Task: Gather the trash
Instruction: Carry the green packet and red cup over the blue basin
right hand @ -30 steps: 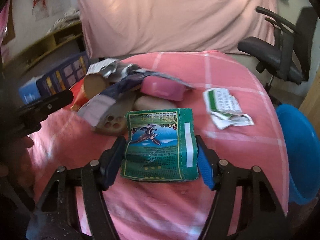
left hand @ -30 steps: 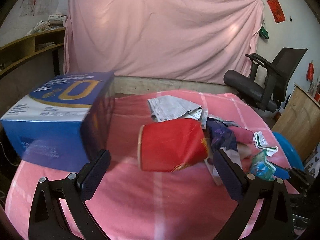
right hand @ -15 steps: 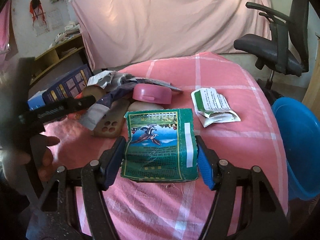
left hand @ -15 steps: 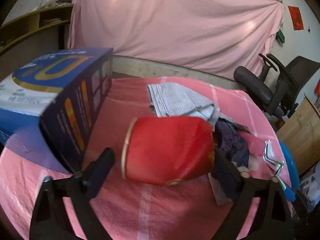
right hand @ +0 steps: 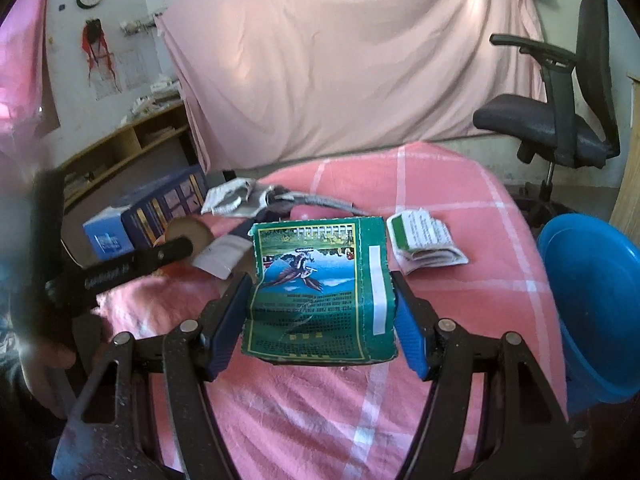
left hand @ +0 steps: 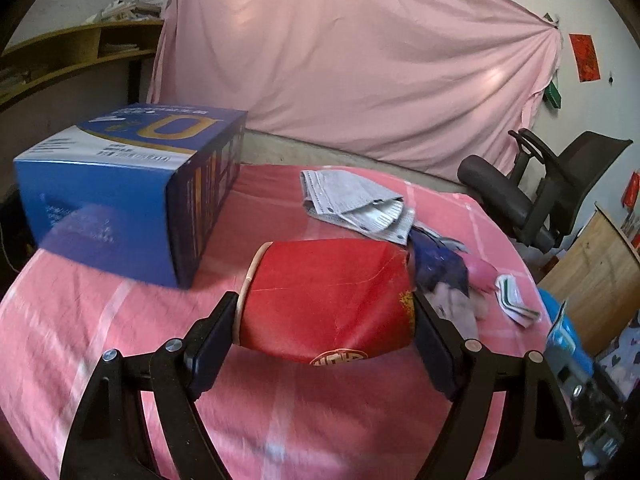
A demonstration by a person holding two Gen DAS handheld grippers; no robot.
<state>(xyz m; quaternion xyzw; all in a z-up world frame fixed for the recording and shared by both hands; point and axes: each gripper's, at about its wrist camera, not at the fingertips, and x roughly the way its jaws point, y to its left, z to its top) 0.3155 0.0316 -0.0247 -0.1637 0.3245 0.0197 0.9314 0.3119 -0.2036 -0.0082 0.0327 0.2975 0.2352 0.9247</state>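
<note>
While jaws close, one red cup.

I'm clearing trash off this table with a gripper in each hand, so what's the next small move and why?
Probably finish closing the left gripper on the red paper cup, then lift it. Its jaws are closing with the cup lying on its side between them, rim against one pad. The right gripper already clamps the green packet, and the blue basin sits at the table's right edge, likely where both go.
</note>
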